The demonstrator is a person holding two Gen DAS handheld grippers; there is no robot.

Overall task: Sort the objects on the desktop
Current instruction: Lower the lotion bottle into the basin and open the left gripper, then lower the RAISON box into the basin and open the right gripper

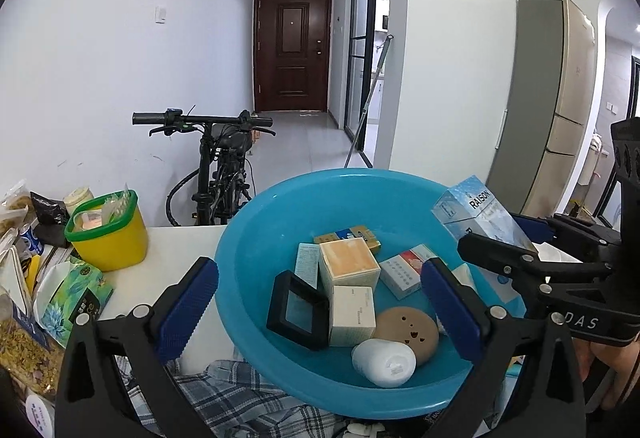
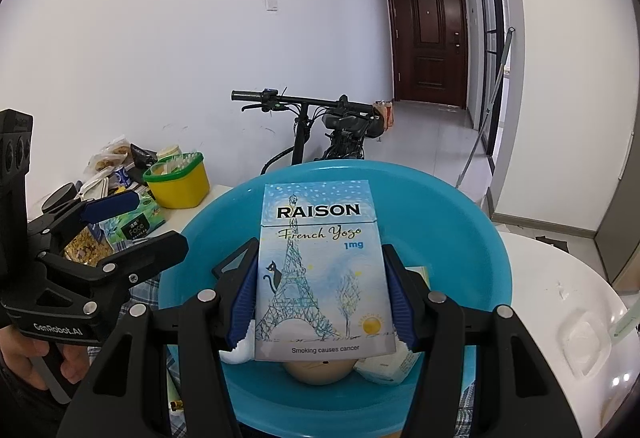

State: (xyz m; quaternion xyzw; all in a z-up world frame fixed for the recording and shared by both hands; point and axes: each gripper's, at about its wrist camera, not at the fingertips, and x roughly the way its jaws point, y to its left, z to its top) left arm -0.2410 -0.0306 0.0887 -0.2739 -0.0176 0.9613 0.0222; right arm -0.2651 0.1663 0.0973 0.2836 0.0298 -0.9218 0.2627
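Right tongs (image 2: 322, 298) are clamped on the pack (image 2: 322, 270), holding it upright over the basin (image 2: 472, 238), pads pressing both its side edges. Left tongs (image 1: 320, 314) are wide open with nothing in them, hovering above the basin too. Down inside it: a white bottle (image 1: 384, 362), tan disc (image 1: 408, 330), black case (image 1: 298, 310) and several small boxes (image 1: 348, 264). The basin sits on the white bench (image 1: 172, 258), yellow tub (image 1: 108, 234) off to the left, bike (image 1: 224, 165) behind.
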